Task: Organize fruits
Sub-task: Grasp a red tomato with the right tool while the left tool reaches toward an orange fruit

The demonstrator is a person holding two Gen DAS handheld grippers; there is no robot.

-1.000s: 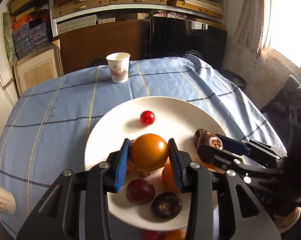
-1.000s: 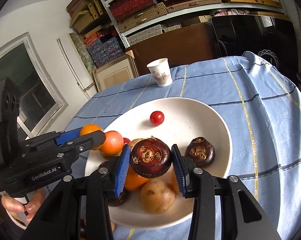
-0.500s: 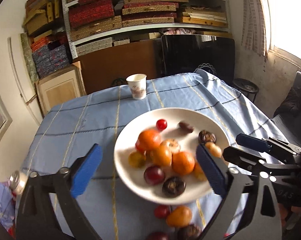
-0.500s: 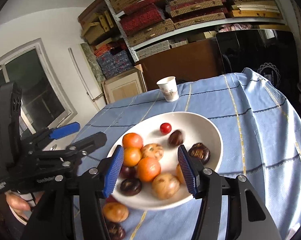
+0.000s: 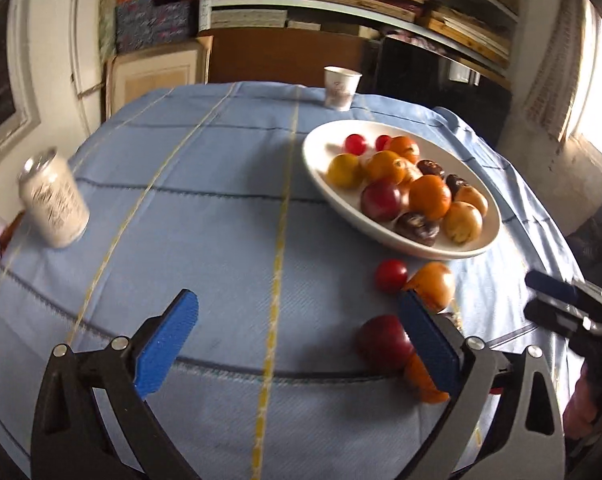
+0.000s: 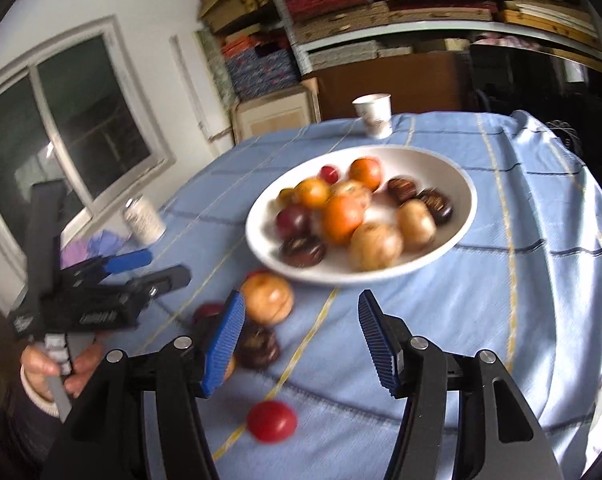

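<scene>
Blue checked tablecloth (image 5: 205, 240) is spread under white plate (image 6: 459, 224); shelves (image 6: 381, 8) are stacked behind. Left gripper (image 5: 297, 340) is spread wide, right gripper (image 6: 301, 336) half-open, both just opened, nothing held.

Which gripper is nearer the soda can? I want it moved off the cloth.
Left. The left gripper hangs open over the cloth, the soda can ahead on its left; the right gripper sits farther off, across the loose fruit.

The blue tablecloth (image 5: 205, 240) is bare in the middle, so a hand could pass there. The can (image 5: 55, 200) blocks the left edge (standing tilted), the white plate (image 5: 321, 176) the right, and loose fruits (image 5: 429, 284) lie close in front.
</scene>
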